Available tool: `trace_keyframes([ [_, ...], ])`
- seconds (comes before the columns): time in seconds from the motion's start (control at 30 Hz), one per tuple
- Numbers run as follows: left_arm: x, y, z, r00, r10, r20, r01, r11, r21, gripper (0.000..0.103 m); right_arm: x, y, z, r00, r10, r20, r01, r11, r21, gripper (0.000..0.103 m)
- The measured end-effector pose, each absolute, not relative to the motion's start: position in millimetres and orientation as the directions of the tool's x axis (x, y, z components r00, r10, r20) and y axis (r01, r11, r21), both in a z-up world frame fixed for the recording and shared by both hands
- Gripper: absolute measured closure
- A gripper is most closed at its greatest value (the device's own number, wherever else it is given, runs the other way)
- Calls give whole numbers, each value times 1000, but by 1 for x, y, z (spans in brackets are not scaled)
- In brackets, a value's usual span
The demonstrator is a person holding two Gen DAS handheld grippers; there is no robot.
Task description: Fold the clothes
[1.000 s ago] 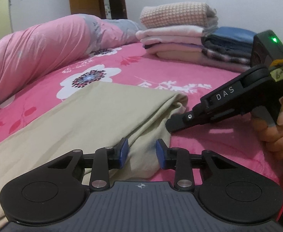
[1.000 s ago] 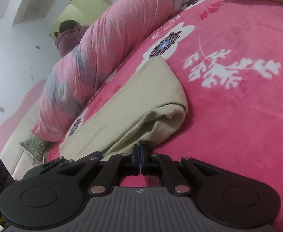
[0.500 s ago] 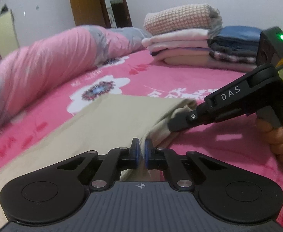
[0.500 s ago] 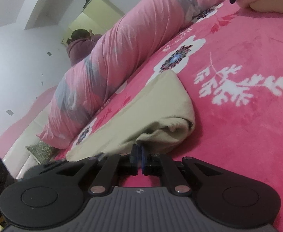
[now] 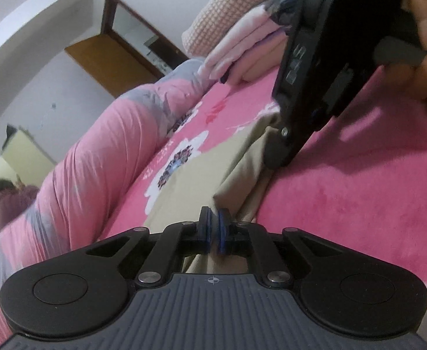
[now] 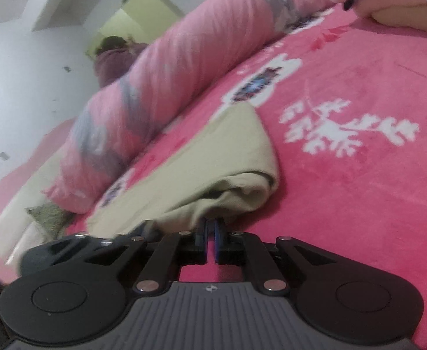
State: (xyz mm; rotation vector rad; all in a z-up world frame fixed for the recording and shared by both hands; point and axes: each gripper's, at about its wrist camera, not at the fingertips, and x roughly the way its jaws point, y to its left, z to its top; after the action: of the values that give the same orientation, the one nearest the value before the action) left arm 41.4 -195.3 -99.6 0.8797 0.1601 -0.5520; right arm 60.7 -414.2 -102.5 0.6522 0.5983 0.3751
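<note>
Beige garment (image 5: 201, 175), one, on pink bedspread (image 5: 359, 204). Left view: left gripper (image 5: 213, 230) clamped on its near edge; right gripper (image 5: 280, 151) at its far corner, partly blocking one clothes stack (image 5: 236, 38). Right view: right gripper (image 6: 210, 230) pinching garment's rolled edge (image 6: 236, 192); one rolled duvet (image 6: 166, 87) beyond.

A bed covered by a bright pink plush blanket (image 6: 359, 204) printed with white flowers fills the near and right side of the scene. A long rolled quilt in pink and grey (image 5: 102, 151) lies along its far left edge. Beyond it stand plain white walls (image 5: 38, 67), a brown wooden door (image 5: 108, 61) and a pale yellow-green cabinet (image 6: 143, 8). A stack of folded pink and blue laundry (image 5: 242, 32) sits at the far right. The light is soft and even.
</note>
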Motion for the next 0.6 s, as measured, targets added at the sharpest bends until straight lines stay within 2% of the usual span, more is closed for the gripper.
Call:
trace_keyframes([
  [0.07,45,-194,-96,843,-390,-370,535,531,657,92,58,-412,-94,766,520,-378,-181,739,649,99],
  [0.2,52,-190,-93,837,-393,-380,546,575,609,90,63,-400,-82,755,519,-400,-235,784,574,99],
  [0.33,56,-186,-90,829,-401,-389,558,623,549,91,80,-377,-92,745,414,-523,-187,882,433,100],
  [0.43,56,-186,-90,829,-400,-390,558,620,552,90,85,-379,-97,767,388,-512,-138,878,458,100],
  [0.6,51,-185,-88,843,-393,-368,538,623,567,82,84,-392,-101,779,391,-491,-84,840,536,100],
])
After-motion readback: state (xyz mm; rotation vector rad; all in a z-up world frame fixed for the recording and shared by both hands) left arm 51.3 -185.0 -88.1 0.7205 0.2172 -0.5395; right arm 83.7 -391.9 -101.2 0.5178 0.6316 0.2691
